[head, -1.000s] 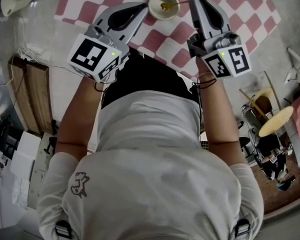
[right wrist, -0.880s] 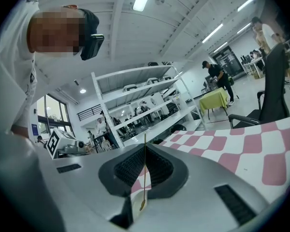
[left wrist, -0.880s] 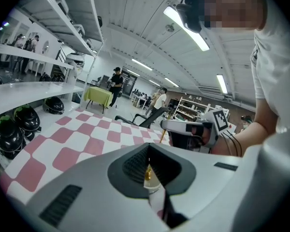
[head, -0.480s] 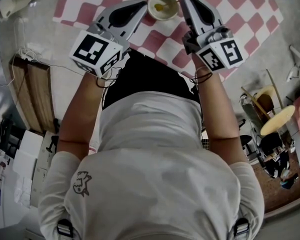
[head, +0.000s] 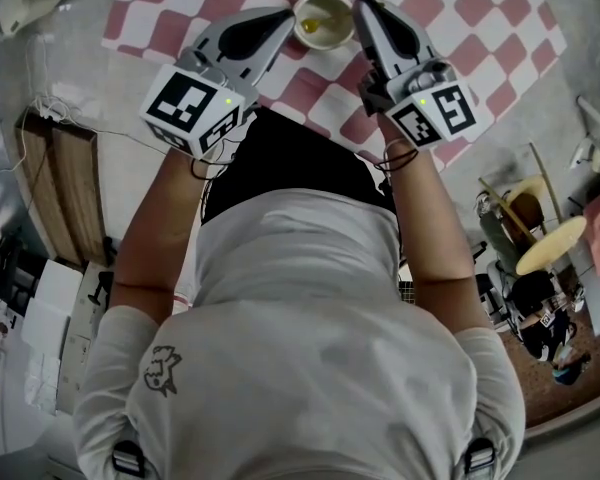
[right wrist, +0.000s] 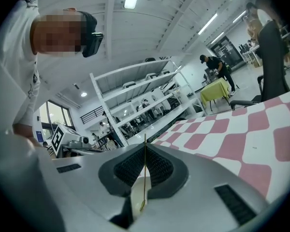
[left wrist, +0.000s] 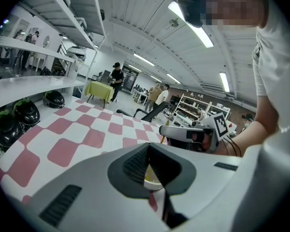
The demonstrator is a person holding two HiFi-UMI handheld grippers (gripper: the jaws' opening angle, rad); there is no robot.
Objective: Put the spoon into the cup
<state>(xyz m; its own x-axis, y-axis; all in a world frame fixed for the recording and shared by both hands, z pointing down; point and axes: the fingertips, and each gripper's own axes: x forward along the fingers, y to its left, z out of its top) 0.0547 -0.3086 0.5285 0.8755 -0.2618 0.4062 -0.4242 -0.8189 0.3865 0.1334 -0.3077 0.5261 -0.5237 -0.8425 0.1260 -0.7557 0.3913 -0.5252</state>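
The cup (head: 323,20) stands on the checked cloth (head: 460,28) at the person's 12 o'clock, with a gripper on either side of it. The left gripper (head: 285,16) comes in at the cup's 9 o'clock. Its own view shows its jaws drawn together in a narrow V with the cup's pale wall in the gap, so it appears to be pinching the rim to steady the cup. The right gripper (head: 360,6) stands at the cup's 3 o'clock, its tips just over the rim. Its jaws are closed on the spoon (right wrist: 145,173), whose thin handle runs upright along the seam between the pads. The bowl hangs at the lower end over the cup's cream interior. In the head view a yellowish bowl shows inside the cup's mouth, toward its 8 o'clock side. The spoon therefore looks to be over the opening or partly in it, and what remains seems to be lowering it along its long axis and letting go. The two gripper tips crowd the rim from both sides. Open cloth lies toward 2 and 3 o'clock for the right gripper to draw back, while the cloth's near edge lies at 6 o'clock, close to the person's body.
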